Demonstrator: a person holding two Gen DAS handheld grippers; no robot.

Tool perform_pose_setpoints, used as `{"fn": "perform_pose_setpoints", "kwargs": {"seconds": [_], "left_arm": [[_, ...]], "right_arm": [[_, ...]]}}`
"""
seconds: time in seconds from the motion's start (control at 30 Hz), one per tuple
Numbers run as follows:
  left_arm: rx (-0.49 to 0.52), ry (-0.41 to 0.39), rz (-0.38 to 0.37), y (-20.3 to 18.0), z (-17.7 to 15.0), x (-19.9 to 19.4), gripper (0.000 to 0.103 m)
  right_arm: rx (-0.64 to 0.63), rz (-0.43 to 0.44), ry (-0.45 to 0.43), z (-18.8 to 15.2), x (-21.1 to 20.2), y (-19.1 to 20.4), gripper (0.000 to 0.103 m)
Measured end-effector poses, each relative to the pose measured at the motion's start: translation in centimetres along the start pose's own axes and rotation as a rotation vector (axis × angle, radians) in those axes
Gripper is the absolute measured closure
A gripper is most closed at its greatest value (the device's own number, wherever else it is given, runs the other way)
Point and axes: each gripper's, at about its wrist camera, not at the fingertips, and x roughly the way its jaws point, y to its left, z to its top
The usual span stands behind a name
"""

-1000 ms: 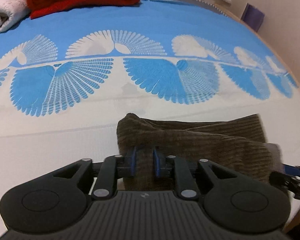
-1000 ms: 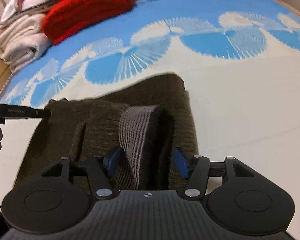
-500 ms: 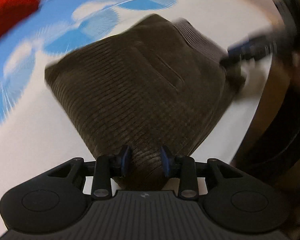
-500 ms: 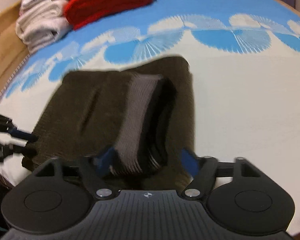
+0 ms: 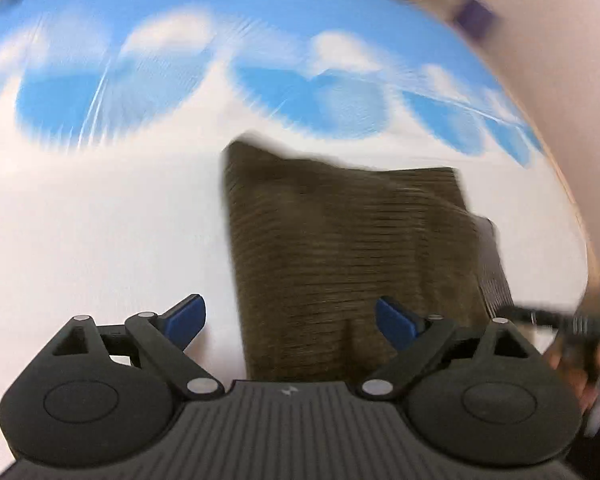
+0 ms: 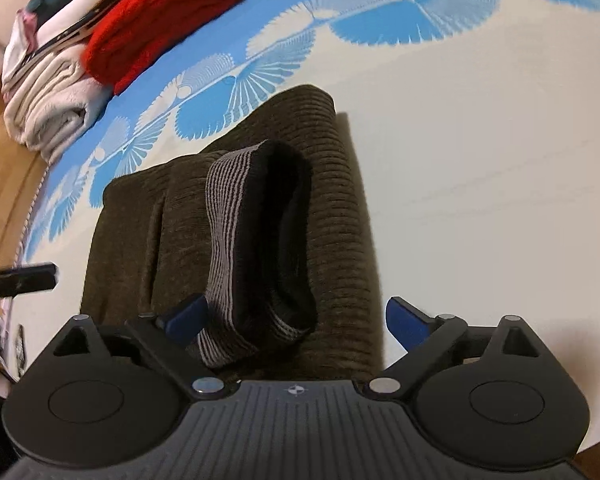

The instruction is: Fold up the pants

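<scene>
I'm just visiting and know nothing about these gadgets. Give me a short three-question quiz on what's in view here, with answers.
1. True or false: the right gripper is clamped on the pants.
2. What colour is the folded knit beside the pale towels? A. green B. red C. yellow
3. What do the pants lie on?

Key
1. False: its jaws are opening and the pads press nothing, though the striped waistband sits between them. The left gripper is opening too.
2. B
3. A blue and white patterned bedspread.
</scene>
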Motion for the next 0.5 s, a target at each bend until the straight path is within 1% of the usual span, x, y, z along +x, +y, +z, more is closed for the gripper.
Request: {"fn": "perform_pose_setpoints", "kwargs": {"seconds": [0.03, 0.07, 0.13, 0.23, 0.37, 0.4, 0.47, 0.5], "left_arm": [[-0.055, 0.005, -0.015, 0.5, 0.4, 0.5, 0.008], [-0.083, -0.014, -0.035, 0.7, 0.8, 0.7, 0.008], [-0.084, -0.031, -0.044, 0.6, 1.4, 1.4, 0.008], [-0.099, 0.016, -0.048, 0.7, 1.9, 3.0, 0.008], [-0.109, 0.065, -0.064, 0.6, 2.6, 5.7, 0.008], [-0.106, 0.078, -0.062, 0.4, 2.7, 6.4, 0.008], [-0.089, 0.099, -0.048, 0.3, 2.8, 7.6, 0.009], [-0.084, 0.11, -0.047, 0.2, 2.9, 8.2, 0.01]], "right_arm": [[0.008, -0.003, 0.004, 0.2, 0.3, 0.0, 0.005], [0.021, -0.002, 0.011, 0.4, 0.7, -0.1, 0.005], [0.04, -0.007, 0.025, 0.7, 1.4, -0.3, 0.003], [0.059, -0.008, 0.046, 1.3, 2.5, -0.5, 0.001], [0.041, 0.002, 0.061, 2.0, 3.6, -0.1, 0.001], [0.032, 0.008, 0.062, 2.2, 3.9, 0.2, 0.002], [0.0, -0.005, 0.055, 2.3, 4.2, 0.8, 0.006], [-0.01, -0.007, 0.05, 2.3, 4.2, 1.0, 0.01]]}}
